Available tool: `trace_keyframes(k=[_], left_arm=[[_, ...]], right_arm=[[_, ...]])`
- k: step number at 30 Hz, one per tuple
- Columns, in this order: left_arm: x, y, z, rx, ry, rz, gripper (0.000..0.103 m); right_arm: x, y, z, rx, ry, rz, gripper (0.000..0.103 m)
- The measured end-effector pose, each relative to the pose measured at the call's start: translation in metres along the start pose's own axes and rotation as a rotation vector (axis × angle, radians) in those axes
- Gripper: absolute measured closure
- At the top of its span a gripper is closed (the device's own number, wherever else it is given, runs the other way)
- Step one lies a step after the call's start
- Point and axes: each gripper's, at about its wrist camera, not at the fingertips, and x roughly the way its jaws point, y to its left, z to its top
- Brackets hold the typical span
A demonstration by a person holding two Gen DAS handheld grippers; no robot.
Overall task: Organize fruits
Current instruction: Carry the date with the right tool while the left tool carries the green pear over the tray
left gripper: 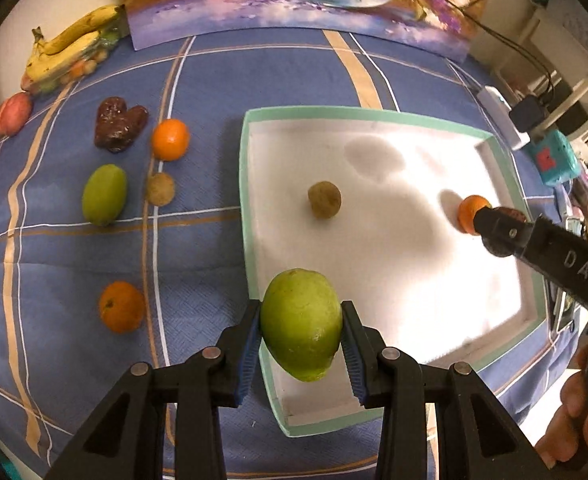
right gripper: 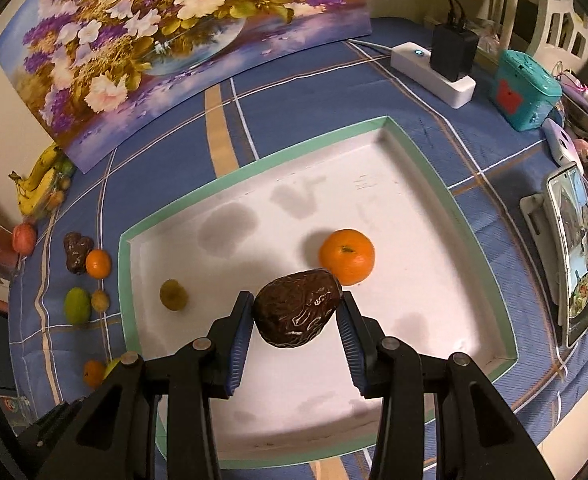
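Observation:
My left gripper (left gripper: 301, 326) is shut on a green mango (left gripper: 301, 322) and holds it over the near left edge of the white tray (left gripper: 249, 216). My right gripper (right gripper: 297, 314) is shut on a dark brown wrinkled fruit (right gripper: 297, 307) above the tray's middle (right gripper: 434, 320). In the tray lie an orange (right gripper: 346, 256) and a small brownish round fruit (right gripper: 173, 295), which also shows in the left wrist view (left gripper: 324, 199). The right gripper shows in the left wrist view (left gripper: 502, 232), next to the orange (left gripper: 469, 210).
On the blue cloth left of the tray lie two oranges (left gripper: 169, 139) (left gripper: 121, 307), a green mango (left gripper: 104, 195), a brown fruit (left gripper: 118, 123), a small tan fruit (left gripper: 160, 188), bananas (left gripper: 69, 46) and a red fruit (left gripper: 13, 113). A painting (right gripper: 165, 40), power strip (right gripper: 434, 68), teal box (right gripper: 524, 90) and phone (right gripper: 578, 256) stand around.

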Motion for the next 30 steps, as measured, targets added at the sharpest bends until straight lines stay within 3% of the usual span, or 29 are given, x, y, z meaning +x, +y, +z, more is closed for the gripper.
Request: trace_keyframes(k=[18,30], left_arm=[[0.024,-0.012,-0.008,0.034,0.057,0.014,0.063],[0.039,-0.031,-0.004,0.061,0.043,0.037,0.062]], right_arm=[[0.029,0.0,-0.007,-0.015,0.092,-0.032,0.059],[0.047,0.002,-0.013,-0.051,0.137,-0.076,0.059]])
